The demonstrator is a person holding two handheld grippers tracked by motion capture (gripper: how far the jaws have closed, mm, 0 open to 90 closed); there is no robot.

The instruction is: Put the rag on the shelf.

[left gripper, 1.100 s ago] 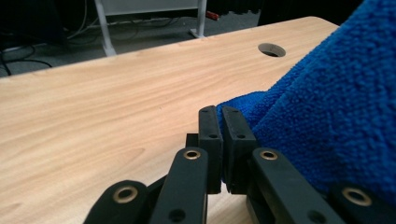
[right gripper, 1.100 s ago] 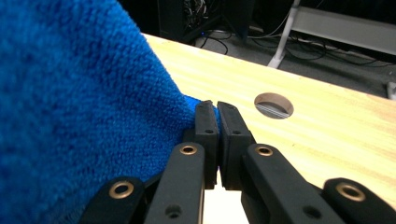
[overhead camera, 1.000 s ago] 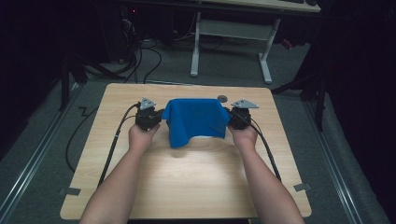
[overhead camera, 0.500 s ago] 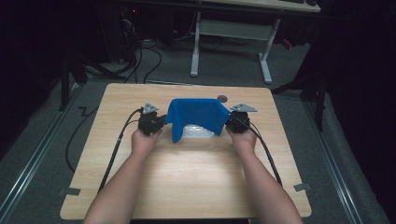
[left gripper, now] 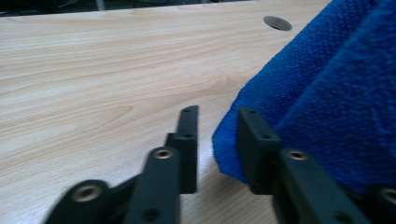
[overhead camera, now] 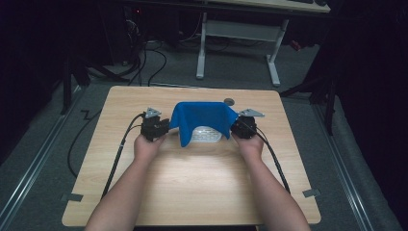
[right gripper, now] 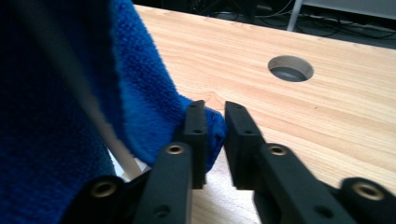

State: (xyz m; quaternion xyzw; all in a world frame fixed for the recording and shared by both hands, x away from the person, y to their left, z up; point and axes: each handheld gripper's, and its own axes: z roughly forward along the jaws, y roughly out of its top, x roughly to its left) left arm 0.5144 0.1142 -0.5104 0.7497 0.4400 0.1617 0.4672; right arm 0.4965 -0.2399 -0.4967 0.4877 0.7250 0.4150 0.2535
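bare forearms; black jaws with brass-ringed screw holes.

Dim room, grey floor (overhead camera: 308, 120), white desk frame (overhead camera: 239, 30)

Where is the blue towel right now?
In the high view the blue towel sits at the far middle of the wooden table, draped over a white thing, between the left gripper and the right gripper.

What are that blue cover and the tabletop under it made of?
The blue cloth looks like soft terry or microfibre: its surface shows a nubby, looped weave and it drapes in folds. The table looks like pale wood or wood-look laminate, going by its grain lines and smooth, faintly glossy finish; which one I cannot tell.
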